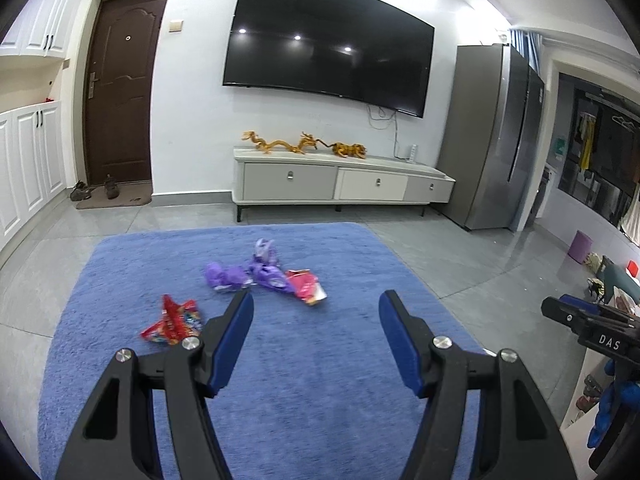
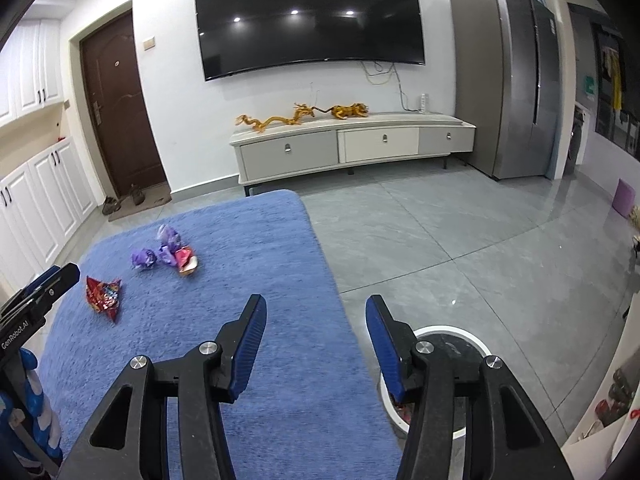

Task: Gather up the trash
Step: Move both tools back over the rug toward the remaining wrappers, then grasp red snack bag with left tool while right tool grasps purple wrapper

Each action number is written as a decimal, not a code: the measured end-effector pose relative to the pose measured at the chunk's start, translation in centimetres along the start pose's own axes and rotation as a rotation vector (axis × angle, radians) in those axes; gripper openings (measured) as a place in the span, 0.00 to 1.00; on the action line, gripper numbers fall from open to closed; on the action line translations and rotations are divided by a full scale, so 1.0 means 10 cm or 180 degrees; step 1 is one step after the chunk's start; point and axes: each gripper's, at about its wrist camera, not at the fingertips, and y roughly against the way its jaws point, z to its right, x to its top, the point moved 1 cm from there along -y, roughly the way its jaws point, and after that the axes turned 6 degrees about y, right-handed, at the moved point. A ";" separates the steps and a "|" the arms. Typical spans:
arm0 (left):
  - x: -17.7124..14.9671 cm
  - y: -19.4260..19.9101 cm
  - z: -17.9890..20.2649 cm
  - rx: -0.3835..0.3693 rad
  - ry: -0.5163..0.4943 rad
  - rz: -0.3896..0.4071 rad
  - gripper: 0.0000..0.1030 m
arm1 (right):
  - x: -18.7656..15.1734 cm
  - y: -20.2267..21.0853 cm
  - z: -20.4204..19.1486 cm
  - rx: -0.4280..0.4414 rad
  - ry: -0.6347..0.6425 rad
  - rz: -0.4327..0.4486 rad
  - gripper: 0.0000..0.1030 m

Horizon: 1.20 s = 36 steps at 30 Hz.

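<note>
Wide grey tiled floor (image 2: 460,240) running right of the rug, open all the way to the TV cabinet (image 2: 352,144) and the tall fridge (image 2: 516,80). Blue rug (image 1: 280,360) filling the middle, far edge square to the cabinet, bare strip of tile between the two. Right edge of the rug cutting straight down the right wrist view, passing between the two fingers there. Round white bin (image 2: 456,380) standing on tile just beside that rug edge, partly hidden behind the right finger, something red low inside.

Left gripper (image 1: 316,300) spread wide, holding nothing, hovering over plain blue pile. Right gripper (image 2: 316,306) spread wide too, holding nothing, straddling the rug edge with the bin just behind.

Now the trash, all on the rug. Red wrapper (image 1: 172,320) lying alone toward the left side, just off the left gripper's left fingertip. Further out, a tight cluster: purple wrappers (image 1: 248,270) crumpled together, pink wrapper (image 1: 306,286) touching them on the right. Clear blue pile between cluster and left gripper, well in from every rug edge.
</note>
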 end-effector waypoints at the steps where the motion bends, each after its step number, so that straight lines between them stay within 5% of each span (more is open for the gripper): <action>1: 0.00 0.01 -0.06 0.0016 0.0010 -0.0005 0.62 | 0.00 -0.01 -0.05 0.0008 0.0020 -0.0005 0.48; 14: -0.16 -0.01 -0.94 0.0267 0.0297 -0.0049 0.62 | 0.13 -0.33 -0.61 0.0367 0.0254 -0.0110 0.48; 22: -0.26 -0.24 -1.41 0.0432 0.0420 -0.0231 0.64 | 0.30 -0.91 -1.15 0.0908 0.0549 -0.0213 0.48; 36: -0.21 -0.98 -1.56 0.0424 0.0416 -0.0585 0.64 | 0.59 -1.97 -2.19 0.1921 0.0907 -0.0406 0.48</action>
